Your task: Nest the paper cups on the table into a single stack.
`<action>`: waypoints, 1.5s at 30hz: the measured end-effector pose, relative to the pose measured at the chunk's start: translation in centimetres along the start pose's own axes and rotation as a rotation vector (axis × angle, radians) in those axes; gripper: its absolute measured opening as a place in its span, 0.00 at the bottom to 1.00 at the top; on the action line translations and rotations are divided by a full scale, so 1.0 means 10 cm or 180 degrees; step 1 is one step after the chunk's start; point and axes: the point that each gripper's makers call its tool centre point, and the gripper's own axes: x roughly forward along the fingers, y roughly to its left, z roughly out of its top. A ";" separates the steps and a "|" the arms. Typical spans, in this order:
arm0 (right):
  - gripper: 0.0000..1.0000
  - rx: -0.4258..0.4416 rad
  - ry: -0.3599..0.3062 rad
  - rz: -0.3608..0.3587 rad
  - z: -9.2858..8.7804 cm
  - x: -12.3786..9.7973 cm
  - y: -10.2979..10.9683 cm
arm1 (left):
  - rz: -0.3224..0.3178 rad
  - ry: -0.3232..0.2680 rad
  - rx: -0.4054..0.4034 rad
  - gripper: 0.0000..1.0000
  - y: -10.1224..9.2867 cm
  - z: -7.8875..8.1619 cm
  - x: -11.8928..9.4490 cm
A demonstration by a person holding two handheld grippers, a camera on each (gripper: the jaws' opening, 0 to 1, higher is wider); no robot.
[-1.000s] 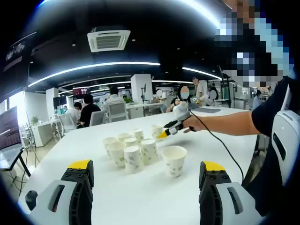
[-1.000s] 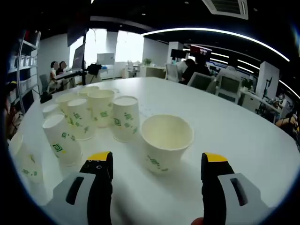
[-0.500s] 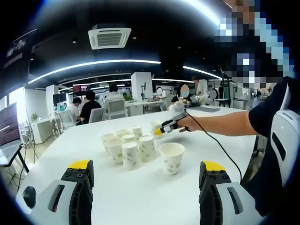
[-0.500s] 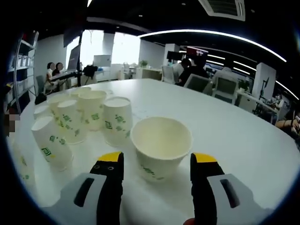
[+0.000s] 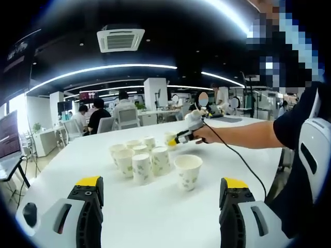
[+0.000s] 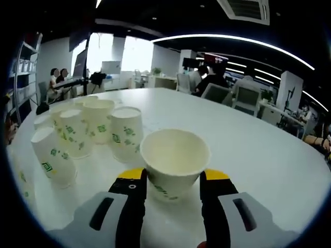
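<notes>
Paper cup [image 6: 173,161], upright and mouth up, sits between the jaws of the right tongs [image 6: 173,181] in the right gripper view; yellow tips at both sides of its wall, touching or very nearly, so grasping it or just about, can't tell for sure. Half a second ago the jaws stood wider apart with gaps beside the cup; a second ago wider yet. They have closed in on it.

Left of it, a cluster of paper cups [image 6: 83,132] stands rim-down on the white bench [image 6: 269,155], the closest one just beside the held cup. Bench surface to the right and beyond the cup is bare and wide, its far edge well off.

Left gripper view: left tongs [image 5: 161,194] released, jaws wide apart, nothing between them, hovering above the near bench [image 5: 62,170]. Ahead, well apart from them, the open cup [image 5: 187,172] stands at the right of the cluster [image 5: 139,157]. The right tongs [image 5: 176,138] reach in from the right with a hand [image 5: 199,133] on them, at a cup at the back of the group. Plenty of bare bench between left tongs and cups. The cups sit slightly further off in this view than before, camera shifted.
</notes>
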 end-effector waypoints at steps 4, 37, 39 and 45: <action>0.43 0.0010 -0.0039 -0.0014 0.03 -0.03 -0.01 | 0.0006 0.0003 -0.0011 0.99 0.01 -0.01 0.00; 0.42 -0.0262 -0.0387 0.0283 0.54 -0.59 0.30 | -0.0087 -0.0080 -0.0093 0.95 0.01 0.01 0.03; 0.42 -0.0293 -0.0400 0.0311 0.56 -0.62 0.34 | -0.0090 -0.0082 -0.0106 0.95 0.02 0.00 0.03; 0.42 -0.0381 -0.0454 0.0394 0.62 -0.75 0.45 | -0.0117 -0.0086 -0.0143 0.93 0.03 -0.02 0.06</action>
